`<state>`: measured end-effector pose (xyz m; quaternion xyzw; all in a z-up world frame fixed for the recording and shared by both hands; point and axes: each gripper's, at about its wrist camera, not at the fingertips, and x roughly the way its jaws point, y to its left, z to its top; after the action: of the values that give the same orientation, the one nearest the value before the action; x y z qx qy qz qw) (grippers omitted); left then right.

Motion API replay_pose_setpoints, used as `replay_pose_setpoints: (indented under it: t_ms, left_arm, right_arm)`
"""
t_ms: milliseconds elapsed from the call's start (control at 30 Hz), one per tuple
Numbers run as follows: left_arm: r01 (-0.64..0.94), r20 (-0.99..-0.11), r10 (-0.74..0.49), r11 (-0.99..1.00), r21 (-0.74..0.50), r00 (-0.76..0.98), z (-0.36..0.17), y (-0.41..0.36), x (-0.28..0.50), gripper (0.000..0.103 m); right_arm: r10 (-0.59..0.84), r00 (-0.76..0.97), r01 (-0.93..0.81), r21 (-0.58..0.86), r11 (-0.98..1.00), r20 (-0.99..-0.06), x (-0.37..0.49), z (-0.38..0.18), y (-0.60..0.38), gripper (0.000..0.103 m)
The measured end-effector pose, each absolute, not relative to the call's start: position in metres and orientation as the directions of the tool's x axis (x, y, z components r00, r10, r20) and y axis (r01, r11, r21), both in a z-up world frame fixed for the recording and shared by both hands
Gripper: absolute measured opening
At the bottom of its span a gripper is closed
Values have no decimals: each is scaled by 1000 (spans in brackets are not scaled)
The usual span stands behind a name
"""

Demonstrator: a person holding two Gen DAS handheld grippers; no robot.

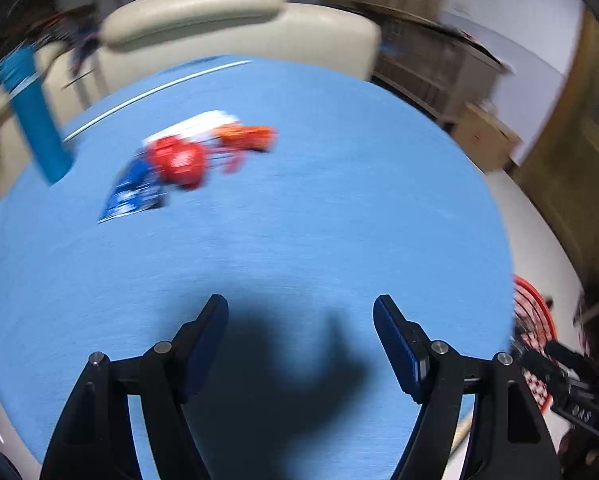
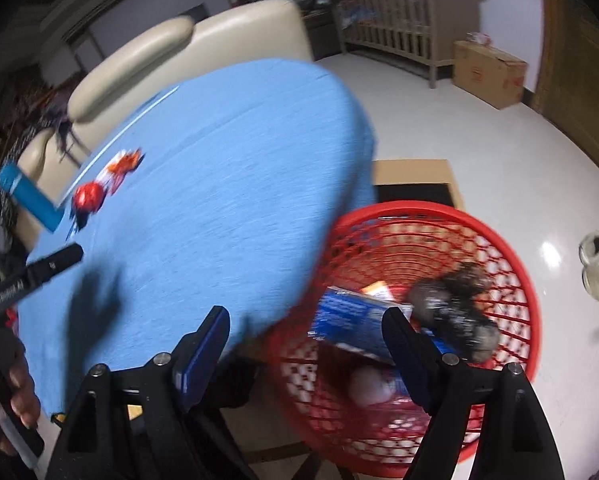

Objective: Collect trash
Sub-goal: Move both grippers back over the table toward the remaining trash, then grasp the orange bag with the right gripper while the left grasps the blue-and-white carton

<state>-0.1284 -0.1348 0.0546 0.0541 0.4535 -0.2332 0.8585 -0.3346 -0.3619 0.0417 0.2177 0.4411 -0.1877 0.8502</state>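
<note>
Blue cloth covers the round table (image 1: 299, 208), and in the left wrist view the left gripper (image 1: 300, 312) hangs over its bare near part with the jaws spread wide and nothing between them, a dark shadow on the cloth under the fingers. The remaining trash lies in a small blurred cluster in the upper left of that frame: a red crumpled wrapper (image 1: 177, 162), an orange wrapper (image 1: 247, 138) just beside it on its right, a blue packet (image 1: 133, 192) at its lower left and a white paper (image 1: 197, 124) behind them. A blue cylinder (image 1: 35, 116) stands near the table's left edge. In the right wrist view the right gripper (image 2: 305, 324) is also wide open and empty, poised above the table's rim and the red mesh basket (image 2: 511, 280) on the floor at lower right. Inside the basket lie a blue packet (image 2: 351, 320) and a dark grey clump (image 2: 455, 304).
</note>
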Motion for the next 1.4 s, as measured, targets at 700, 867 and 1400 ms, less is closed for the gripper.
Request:
replay_pose_setpoints:
  t_ms: [700, 867, 1400]
  left_arm:
    - [174, -811, -231, 971, -161, 537, 21, 2, -68, 76]
    - [167, -816, -232, 972, -168, 529, 19, 4, -55, 76]
    - [100, -828, -199, 980, -171, 524, 13, 37, -43, 76]
  right_arm:
    - [-31, 594, 142, 68, 988, -804, -128, 78, -256, 81]
    - [38, 595, 73, 102, 992, -803, -80, 85, -237, 81]
    - [247, 517, 51, 317, 947, -820, 38, 30, -181, 46]
